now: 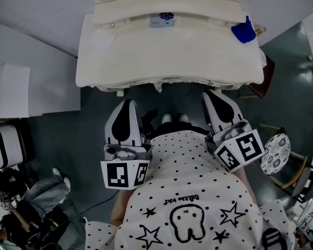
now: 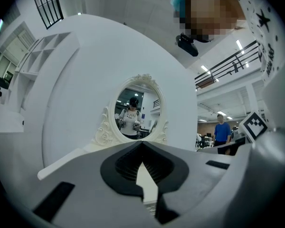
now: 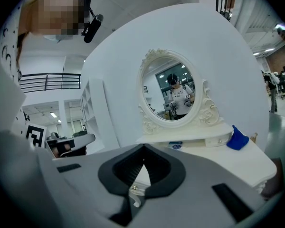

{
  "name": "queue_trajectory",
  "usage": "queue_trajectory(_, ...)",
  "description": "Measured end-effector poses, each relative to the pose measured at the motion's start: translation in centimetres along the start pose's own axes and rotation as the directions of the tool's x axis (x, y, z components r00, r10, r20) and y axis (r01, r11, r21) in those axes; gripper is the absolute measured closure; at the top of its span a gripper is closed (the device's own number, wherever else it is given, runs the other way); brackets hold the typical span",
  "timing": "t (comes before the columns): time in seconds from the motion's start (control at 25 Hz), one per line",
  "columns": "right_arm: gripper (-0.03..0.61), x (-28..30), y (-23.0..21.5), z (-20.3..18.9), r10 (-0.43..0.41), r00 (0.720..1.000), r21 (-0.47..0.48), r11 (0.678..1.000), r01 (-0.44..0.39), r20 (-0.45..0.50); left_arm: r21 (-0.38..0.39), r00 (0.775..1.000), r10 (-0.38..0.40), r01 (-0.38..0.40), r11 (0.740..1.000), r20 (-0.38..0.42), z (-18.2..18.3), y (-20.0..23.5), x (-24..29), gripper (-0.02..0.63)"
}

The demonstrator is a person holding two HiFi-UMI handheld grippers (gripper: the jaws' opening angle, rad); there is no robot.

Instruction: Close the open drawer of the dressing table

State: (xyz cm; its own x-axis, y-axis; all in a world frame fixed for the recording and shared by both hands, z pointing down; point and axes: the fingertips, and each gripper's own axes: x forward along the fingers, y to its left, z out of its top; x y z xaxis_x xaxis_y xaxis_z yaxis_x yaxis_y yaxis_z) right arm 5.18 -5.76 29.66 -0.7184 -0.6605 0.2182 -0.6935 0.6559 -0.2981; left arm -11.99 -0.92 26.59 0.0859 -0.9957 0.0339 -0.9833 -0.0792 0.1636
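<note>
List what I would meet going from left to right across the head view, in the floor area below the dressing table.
left gripper → person's shoes → right gripper → round patterned stool

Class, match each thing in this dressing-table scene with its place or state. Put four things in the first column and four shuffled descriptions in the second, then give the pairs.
Column one
1. oval mirror
2. blue fabric item
3. small box with blue print
4. left tool

Column two
A. jaws together, nothing between them, just short of the tabletop's front edge
B. on the tabletop's right end
C. upright at the back, in a carved frame
D. at the tabletop's back, near the middle

Pairs: 1-C, 2-B, 3-D, 4-A
</note>
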Motion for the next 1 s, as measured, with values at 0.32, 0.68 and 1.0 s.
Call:
queue_trajectory(0.32,0.569,0.02,0.20,0.01,0.007,1.000,-0.009,1.000,-0.007,-0.005,-0.006,1.000,0.027,-0.027,1.000,-0.003,-0.13,0.80,-0.49,0.603)
queue_trajectory(0.68,0.571,0.04,0.21,0.02,0.006,1.000,-0.011,1.000,-0.006,-0.010,-0.010,0.999,0.033,-0.033,0.999,0.001,0.04,0.99,-0.34,0.603)
queue_trajectory(1.0,0.570,0.02,0.28,-0.05,0.010,1.000,-0.012,1.000,-0.010,-0.011,-0.012,0.999,0.034,-0.034,0.999,-0.002,-0.07,1.00,-0.35,0.603)
